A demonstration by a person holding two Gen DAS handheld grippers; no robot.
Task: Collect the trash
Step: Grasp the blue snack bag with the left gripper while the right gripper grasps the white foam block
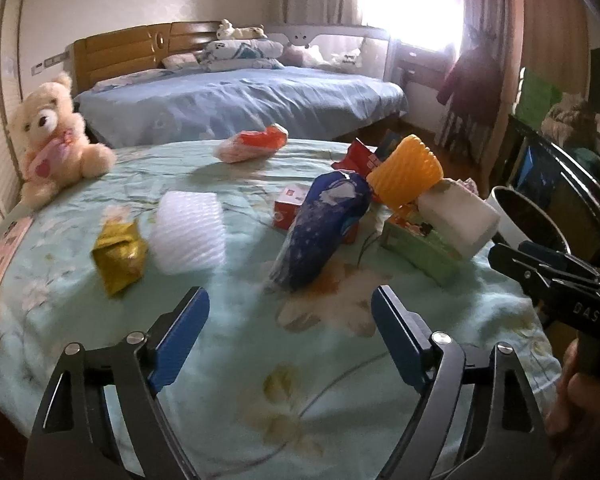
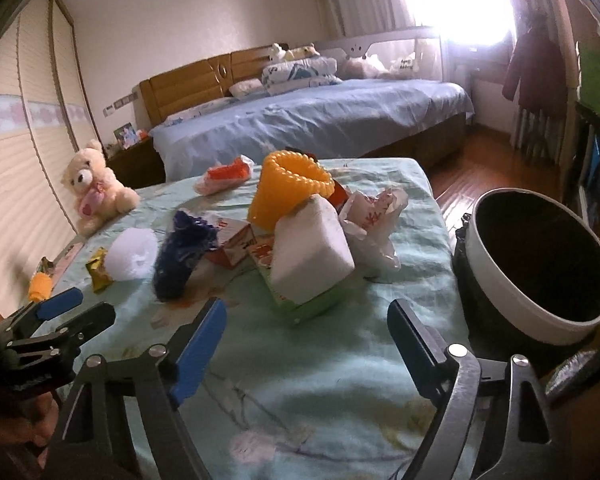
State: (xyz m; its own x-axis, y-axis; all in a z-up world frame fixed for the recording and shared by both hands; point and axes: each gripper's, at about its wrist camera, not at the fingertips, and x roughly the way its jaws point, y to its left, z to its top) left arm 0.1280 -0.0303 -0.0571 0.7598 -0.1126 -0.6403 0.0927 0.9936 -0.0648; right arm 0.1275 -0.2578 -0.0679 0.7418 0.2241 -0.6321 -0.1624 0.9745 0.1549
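Trash lies scattered on a table under a pale green floral cloth point(image 1: 240, 360). My left gripper point(image 1: 289, 294) is open above the cloth, and the lower end of a blue crumpled bag point(image 1: 324, 232) lies just beyond its fingertips. My right gripper point(image 2: 308, 306) is open too, just short of a green box point(image 2: 320, 304) with a white foam block point(image 2: 312, 252) leaning on it. A yellow foam net sleeve point(image 2: 288, 188) stands behind the block. A white foam net point(image 1: 188, 232) and a gold wrapper point(image 1: 120, 254) lie to the left. Neither gripper holds anything.
A white-rimmed bin point(image 2: 504, 284) with a dark liner stands off the table's right edge. A teddy bear point(image 1: 52, 136) sits at the far left corner. A red-and-white packet point(image 1: 252, 144) lies far back, and a white plastic bag point(image 2: 376, 224) lies right of the foam block. A bed fills the background.
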